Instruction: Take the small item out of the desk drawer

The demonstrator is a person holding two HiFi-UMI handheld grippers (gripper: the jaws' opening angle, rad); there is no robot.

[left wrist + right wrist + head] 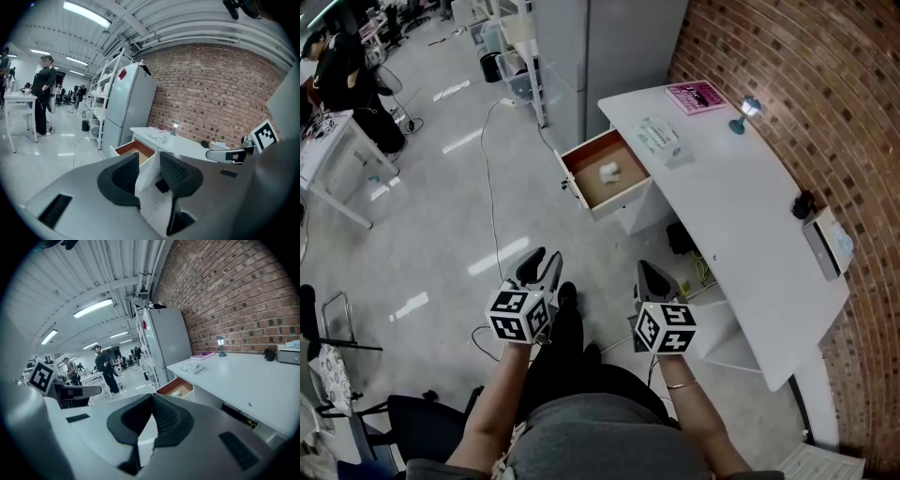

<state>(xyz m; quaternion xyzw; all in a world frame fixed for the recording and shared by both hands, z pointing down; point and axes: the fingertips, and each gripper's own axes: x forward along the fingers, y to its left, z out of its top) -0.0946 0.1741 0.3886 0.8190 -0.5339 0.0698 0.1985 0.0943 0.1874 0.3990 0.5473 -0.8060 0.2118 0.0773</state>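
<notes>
The white desk (741, 216) has its wood-lined drawer (605, 173) pulled out toward the floor side. A small white item (610, 172) lies inside it. Both grippers hover well short of the drawer, in front of the person's body. My left gripper (542, 263) is open, with a clear gap between its dark pads (174, 174) and nothing in it. My right gripper (649, 275) is shut, its tips meeting on nothing. The left gripper view shows the drawer (133, 151) ahead past the left gripper (149, 158). The right gripper view shows the drawer (177, 387) and the item (176, 393) beyond the right gripper (151, 397).
On the desk lie a pink book (696, 97), a small lamp (744, 112), a white packet (660, 139), a black object (803, 203) and a white device (828, 242). A grey cabinet (609, 47) stands beyond the drawer. A cable (492, 187) runs over the floor. A person (342, 75) stands far left.
</notes>
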